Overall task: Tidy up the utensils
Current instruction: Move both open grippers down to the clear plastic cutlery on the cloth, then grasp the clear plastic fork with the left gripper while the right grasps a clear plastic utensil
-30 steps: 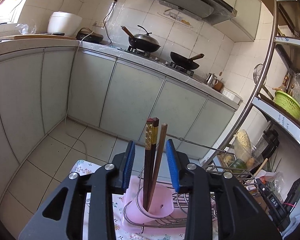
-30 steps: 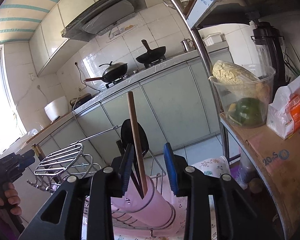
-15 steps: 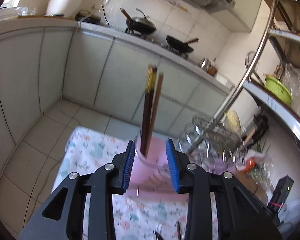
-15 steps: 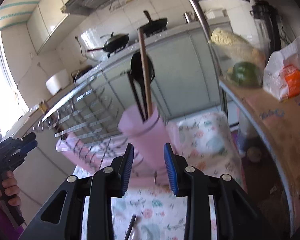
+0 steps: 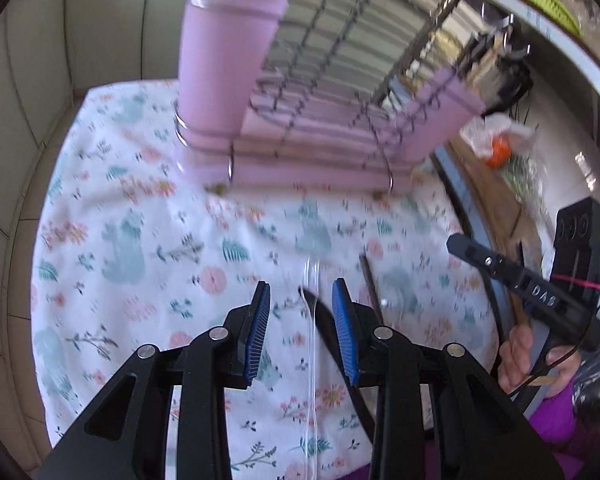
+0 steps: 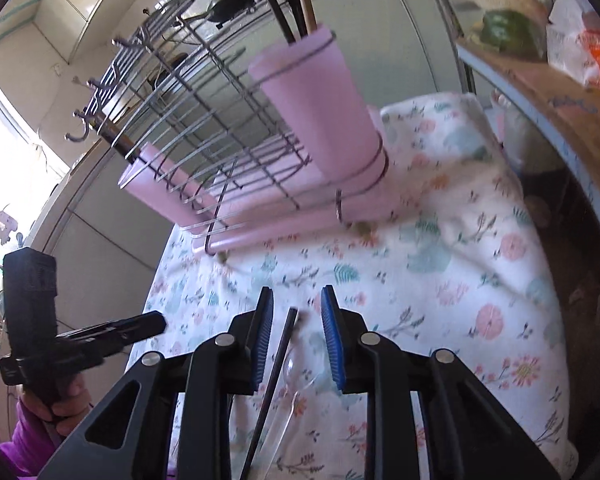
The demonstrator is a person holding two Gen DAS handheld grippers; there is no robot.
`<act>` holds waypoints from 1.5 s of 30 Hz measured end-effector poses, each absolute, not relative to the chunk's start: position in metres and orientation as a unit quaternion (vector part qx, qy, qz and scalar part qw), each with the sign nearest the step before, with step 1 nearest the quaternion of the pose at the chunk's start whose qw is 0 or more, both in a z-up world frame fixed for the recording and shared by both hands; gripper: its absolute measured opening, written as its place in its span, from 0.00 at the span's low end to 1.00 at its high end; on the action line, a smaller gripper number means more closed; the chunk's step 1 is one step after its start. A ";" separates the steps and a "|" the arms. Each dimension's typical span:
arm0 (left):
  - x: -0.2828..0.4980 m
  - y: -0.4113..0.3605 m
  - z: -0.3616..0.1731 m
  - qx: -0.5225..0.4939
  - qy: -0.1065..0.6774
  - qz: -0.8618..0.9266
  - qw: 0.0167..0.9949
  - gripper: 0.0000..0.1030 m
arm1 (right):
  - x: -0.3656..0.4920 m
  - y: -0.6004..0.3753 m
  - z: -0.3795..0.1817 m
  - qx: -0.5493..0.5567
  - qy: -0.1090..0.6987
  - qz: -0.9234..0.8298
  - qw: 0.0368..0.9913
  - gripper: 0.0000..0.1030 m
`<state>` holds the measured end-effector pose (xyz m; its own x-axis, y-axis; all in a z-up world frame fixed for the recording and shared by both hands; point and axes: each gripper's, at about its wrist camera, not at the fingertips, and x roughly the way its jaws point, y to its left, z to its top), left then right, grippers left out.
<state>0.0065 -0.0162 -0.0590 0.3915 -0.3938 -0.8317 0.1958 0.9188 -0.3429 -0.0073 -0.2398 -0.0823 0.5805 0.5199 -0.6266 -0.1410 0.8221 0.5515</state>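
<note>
My left gripper (image 5: 302, 320) hangs open over the floral tablecloth (image 5: 140, 240). Seen between its blue pads, a clear plastic utensil (image 5: 311, 344) and a black utensil (image 5: 320, 308) lie on the cloth; a dark chopstick (image 5: 370, 284) lies just to their right. My right gripper (image 6: 298, 320) has its jaws closing, with a dark chopstick (image 6: 278, 360) and a clear plastic spoon (image 6: 296, 368) between them and the pads not pressing on either. Beyond stand a pink utensil cup (image 5: 224, 60) (image 6: 316, 100) and a second pink cup (image 6: 156, 184), each with utensils in it.
A wire dish rack (image 6: 204, 120) on a pink tray spans the two cups at the back of the table. A shelf with a cardboard box (image 6: 560, 100) crowds the right side. A person's hand (image 5: 516, 360) holds the other gripper. Kitchen cabinets lie beyond.
Both grippers have dropped and tipped down from the pink cups toward the loose utensils on the cloth. The right gripper's pads stand closer together than before.
</note>
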 end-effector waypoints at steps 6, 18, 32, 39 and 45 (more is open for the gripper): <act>0.003 -0.036 -0.085 -0.064 0.557 -0.189 0.806 0.31 | -0.010 -0.238 -0.099 0.248 0.445 0.205 0.836 0.23; 0.005 -0.061 -0.117 -0.024 0.574 -0.181 0.798 0.16 | -0.003 -0.231 -0.112 0.251 0.471 0.202 0.821 0.23; 0.012 -0.012 -0.101 -0.061 0.546 -0.151 0.821 0.04 | 0.006 -0.240 -0.139 0.300 0.524 0.206 0.770 0.23; 0.017 -0.002 -0.108 -0.063 0.560 -0.148 0.813 0.04 | 0.020 -0.236 -0.164 0.359 0.557 0.233 0.712 0.23; 0.027 -0.007 -0.114 -0.057 0.575 -0.153 0.802 0.04 | 0.030 -0.232 -0.172 0.374 0.560 0.245 0.698 0.19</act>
<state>0.0266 -0.0074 -0.1138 0.2915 -0.3104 -0.9048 0.1802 0.9468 -0.2667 0.0301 -0.2320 -0.1719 0.2537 0.7598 -0.5986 0.0769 0.6010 0.7955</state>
